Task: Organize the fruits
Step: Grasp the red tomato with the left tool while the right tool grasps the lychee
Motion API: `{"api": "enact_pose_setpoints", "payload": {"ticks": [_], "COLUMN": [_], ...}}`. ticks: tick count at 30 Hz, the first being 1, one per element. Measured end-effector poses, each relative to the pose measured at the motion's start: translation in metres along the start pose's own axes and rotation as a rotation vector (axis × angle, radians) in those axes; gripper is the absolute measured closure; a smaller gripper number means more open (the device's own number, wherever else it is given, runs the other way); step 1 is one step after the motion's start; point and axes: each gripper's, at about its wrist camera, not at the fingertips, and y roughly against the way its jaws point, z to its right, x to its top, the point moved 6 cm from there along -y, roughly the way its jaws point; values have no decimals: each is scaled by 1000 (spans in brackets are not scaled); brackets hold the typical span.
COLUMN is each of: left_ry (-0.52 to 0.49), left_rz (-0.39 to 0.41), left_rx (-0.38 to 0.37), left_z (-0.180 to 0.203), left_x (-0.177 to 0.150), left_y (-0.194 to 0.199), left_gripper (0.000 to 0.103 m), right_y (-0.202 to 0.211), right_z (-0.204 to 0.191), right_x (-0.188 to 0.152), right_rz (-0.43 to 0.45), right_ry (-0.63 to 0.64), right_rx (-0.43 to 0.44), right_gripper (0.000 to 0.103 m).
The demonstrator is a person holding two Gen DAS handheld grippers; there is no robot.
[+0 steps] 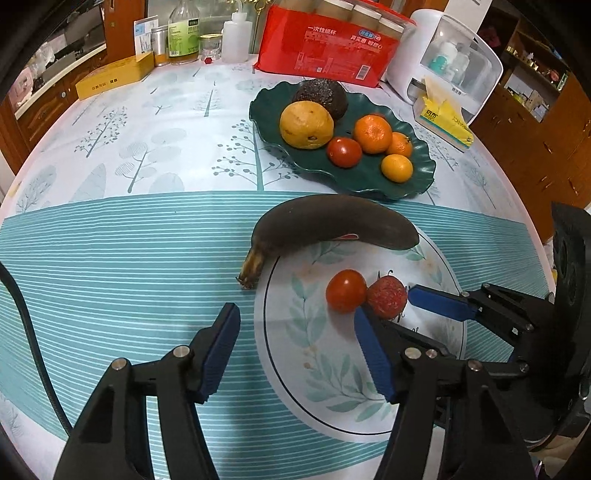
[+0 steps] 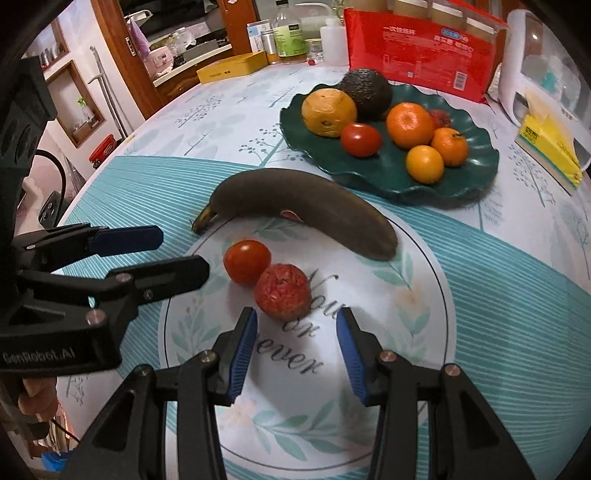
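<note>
A white leaf-print plate point(image 2: 424, 325) holds a blackened banana point(image 2: 303, 210), a red tomato point(image 2: 246, 261) and a rough red fruit point(image 2: 282, 291). A dark green leaf-shaped dish point(image 2: 476, 166) behind it holds a yellow fruit, an avocado, a tomato and several oranges. My right gripper point(image 2: 297, 350) is open and empty, just short of the rough red fruit. My left gripper point(image 1: 295, 347) is open and empty over the plate's left edge. In the left wrist view the plate point(image 1: 295, 369), banana point(image 1: 332, 225), tomato point(image 1: 345, 291), red fruit point(image 1: 387, 297) and right gripper point(image 1: 391, 310) show.
At the table's back stand a red pack of paper cups point(image 1: 325, 48), bottles point(image 1: 183, 31), a yellow box point(image 1: 114, 75), a white organiser point(image 1: 450, 62) and a yellow tissue pack point(image 1: 445, 122). Wooden cabinets point(image 1: 535, 147) lie to the right.
</note>
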Motion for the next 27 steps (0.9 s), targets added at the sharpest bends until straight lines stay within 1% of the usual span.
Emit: {"api": "enact_pose_setpoints", "payload": {"ticks": [2, 3, 4, 5, 8, 15, 18, 20, 24, 27], "left_ry": [1, -1, -3, -5, -14, -47, -58, -66, -73, -94], "left_rz": [-4, -5, -6, -6, -10, -27, -27, -29, -47, -45], "left_rx": [-6, -9, -11, -13, -24, -47, -50, -42, -10, 19], "left_z": [0, 1, 2, 3, 8, 24, 30, 33, 37, 41], "left_x": [1, 1, 2, 2, 4, 9, 13, 15, 15, 15], "left_y": [-1, -2, -3, -4, -7, -20, -25, -28, -36, -38], "left_gripper": [40, 40, 40, 40, 41, 54, 57, 60, 70, 77], "right_y": [-2, -3, -3, -4, -2, 3, 5, 5, 8, 9], "right_z": [-2, -2, -3, -3, 4, 25, 28, 29, 29, 30], "right_x": [2, 3, 4, 4, 5, 2, -1, -2, -5, -6], "right_rz": [4, 10, 14, 14, 21, 27, 29, 30, 31, 30], "right_ry": [4, 8, 11, 11, -11, -77, -87, -91, -95, -99], "right_rx": [5, 3, 2, 8, -7, -27, -33, -35, -38, -37], "right_gripper": [58, 62, 68, 72, 72, 72, 72, 72, 72, 72]}}
